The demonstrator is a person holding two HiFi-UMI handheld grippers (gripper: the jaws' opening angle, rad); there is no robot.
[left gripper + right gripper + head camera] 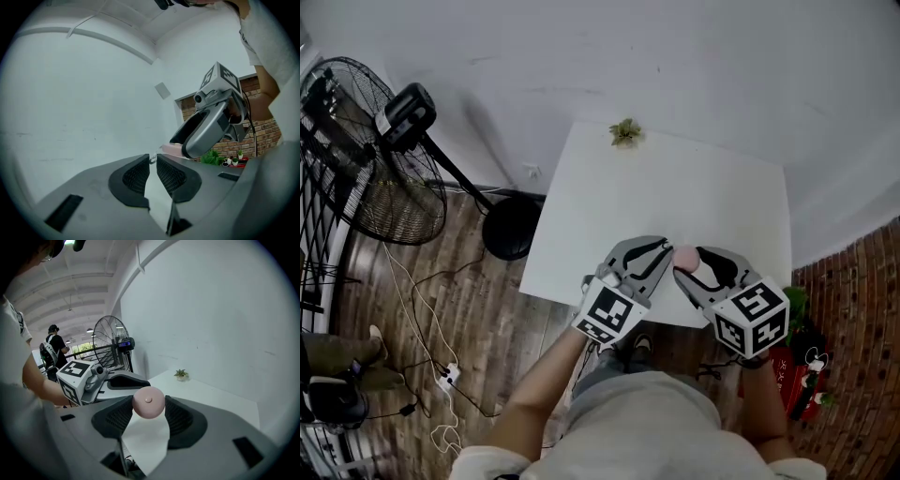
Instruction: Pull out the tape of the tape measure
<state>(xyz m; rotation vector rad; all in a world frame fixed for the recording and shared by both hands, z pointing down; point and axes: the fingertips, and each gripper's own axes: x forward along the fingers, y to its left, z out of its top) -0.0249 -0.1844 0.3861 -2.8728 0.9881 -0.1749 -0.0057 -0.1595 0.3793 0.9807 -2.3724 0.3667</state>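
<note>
Item: pink round tape measure | right gripper: jaws clamped either side of tape measure | left gripper: jaws nearly together, pinching pull tab just left of tape measure | pull axis, judged: leftward from tape measure.

In the head view, the jaws of the right gripper cover all but a pink sliver of the tape measure. Seen from the left gripper, the case lies just ahead, mostly behind the right gripper's body. The small metal piece pinched at the left gripper's jaw tips is too small to identify. Whether any tape is drawn out cannot be told.
</note>
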